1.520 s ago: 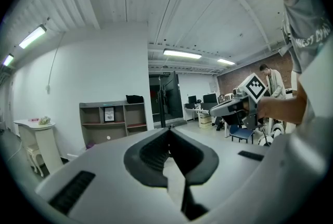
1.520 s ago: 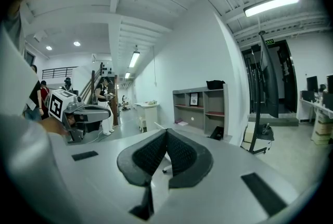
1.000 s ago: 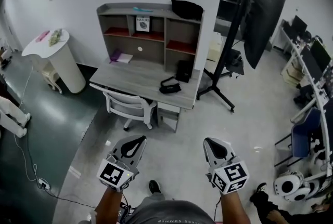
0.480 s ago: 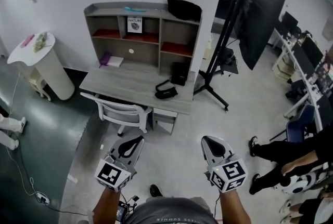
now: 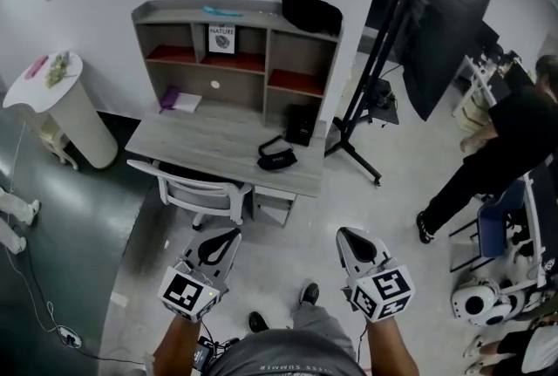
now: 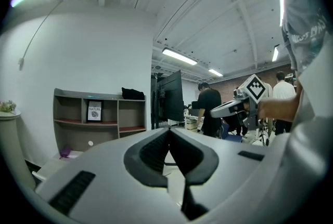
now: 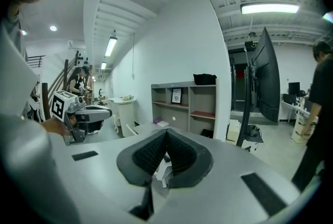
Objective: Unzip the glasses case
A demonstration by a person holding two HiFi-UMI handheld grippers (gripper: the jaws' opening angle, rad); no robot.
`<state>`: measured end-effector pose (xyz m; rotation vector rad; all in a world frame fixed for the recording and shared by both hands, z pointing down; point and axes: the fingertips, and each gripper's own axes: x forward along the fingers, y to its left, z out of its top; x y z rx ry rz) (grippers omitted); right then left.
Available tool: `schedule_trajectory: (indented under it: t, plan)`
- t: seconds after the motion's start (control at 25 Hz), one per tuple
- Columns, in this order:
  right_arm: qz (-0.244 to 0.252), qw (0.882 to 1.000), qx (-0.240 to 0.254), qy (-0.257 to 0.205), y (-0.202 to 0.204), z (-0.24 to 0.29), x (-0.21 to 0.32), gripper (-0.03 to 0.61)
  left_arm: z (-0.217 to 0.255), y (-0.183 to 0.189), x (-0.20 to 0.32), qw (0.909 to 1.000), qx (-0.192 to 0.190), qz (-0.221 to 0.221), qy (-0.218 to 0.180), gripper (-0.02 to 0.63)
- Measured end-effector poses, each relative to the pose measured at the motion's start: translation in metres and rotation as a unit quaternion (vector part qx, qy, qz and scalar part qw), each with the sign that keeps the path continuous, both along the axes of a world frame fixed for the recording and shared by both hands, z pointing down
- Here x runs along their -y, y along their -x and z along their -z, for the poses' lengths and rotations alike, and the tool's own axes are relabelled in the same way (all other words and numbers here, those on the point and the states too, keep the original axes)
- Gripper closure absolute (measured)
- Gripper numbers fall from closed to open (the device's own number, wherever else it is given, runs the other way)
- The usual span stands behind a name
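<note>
Facing the table point(image 5: 202, 135) with the glasses case well out of reach

Both pairs of fingers are pressed together on nothing. The left gripper point(image 5: 231, 235) and right gripper point(image 5: 347, 235) sit side by side, low before the person's body, pointing roughly level toward the table. The small dark thing near the table's front edge is probably the glasses case point(image 5: 277, 159). Getting close comes first; then the fingers must part, one pair pinning the case and the other pinching the zip pull.

Card point(image 5: 221, 37) on the shelf point(image 5: 301, 86) above the table: "NATURE", printed over a small picture.
Person's shirt point(image 5: 277, 358): "SUMMER"; the other words are cut off.
</note>
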<state>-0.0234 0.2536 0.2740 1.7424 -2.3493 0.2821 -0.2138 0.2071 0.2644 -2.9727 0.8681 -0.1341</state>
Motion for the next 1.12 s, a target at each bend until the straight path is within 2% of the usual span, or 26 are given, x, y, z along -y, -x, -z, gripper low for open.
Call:
schedule_trajectory:
  t: [0.2, 0.4, 0.76, 1.12]
  plan:
    - [0.012, 1.000, 0.010, -0.002, -0.020, -0.006, 0.040, 0.566, -0.006, -0.009, 0.030, 0.9997, 0.008, 0.021, 0.003, 0.615]
    - [0.052, 0.998, 0.028, -0.001, -0.032, -0.011, 0.096, 0.566, -0.005, -0.020, 0.061, 0.9978, 0.025, 0.060, 0.010, 0.615]
    - [0.119, 0.992, 0.036, 0.010, -0.068, -0.019, 0.186, 0.566, -0.010, -0.066, 0.128, 0.9927, 0.040, 0.113, 0.017, 0.615]
    - [0.179, 0.983, 0.040, 0.019, -0.102, -0.035, 0.249, 0.566, -0.017, -0.105, 0.178, 0.9843, 0.056, 0.166, 0.021, 0.615]
